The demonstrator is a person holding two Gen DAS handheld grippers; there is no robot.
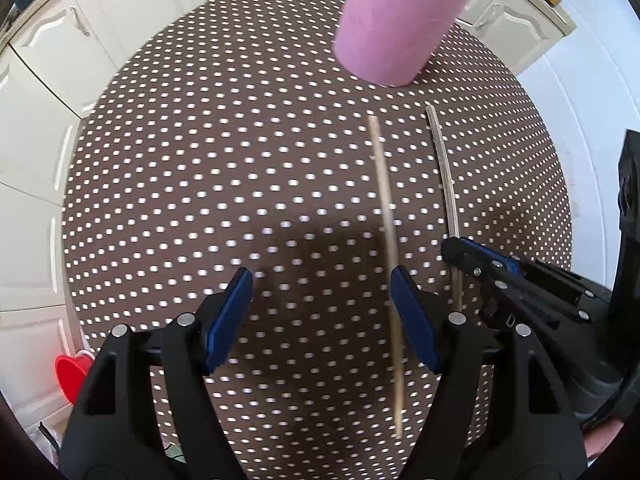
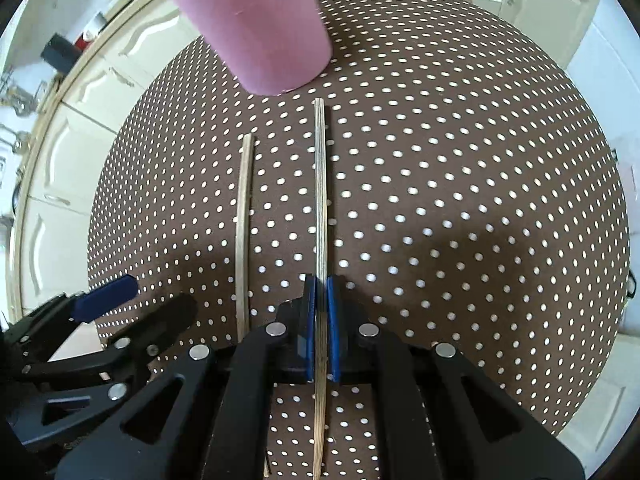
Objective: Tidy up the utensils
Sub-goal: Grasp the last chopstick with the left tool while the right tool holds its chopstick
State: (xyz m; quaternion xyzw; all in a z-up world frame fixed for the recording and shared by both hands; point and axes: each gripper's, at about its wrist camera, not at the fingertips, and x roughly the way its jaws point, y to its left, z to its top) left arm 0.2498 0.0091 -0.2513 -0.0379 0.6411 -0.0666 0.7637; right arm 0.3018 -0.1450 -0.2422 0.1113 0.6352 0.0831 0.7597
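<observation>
Two chopsticks lay on the dotted desk (image 2: 460,160) before the pink cup (image 2: 260,32), which already held sticks. Right claw (image 2: 321,328) pinched the right chopstick (image 2: 320,200); left claw (image 1: 320,320), wide, straddled the left chopstick (image 1: 384,200).

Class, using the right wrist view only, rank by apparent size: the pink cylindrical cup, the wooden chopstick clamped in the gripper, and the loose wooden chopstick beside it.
1. Pink cylindrical cup, the bulkiest.
2. Clamped wooden chopstick, which looks longer.
3. Loose wooden chopstick.
The two chopsticks may match; the clamped one seems nearer the camera, so that ranking is unsure.
</observation>
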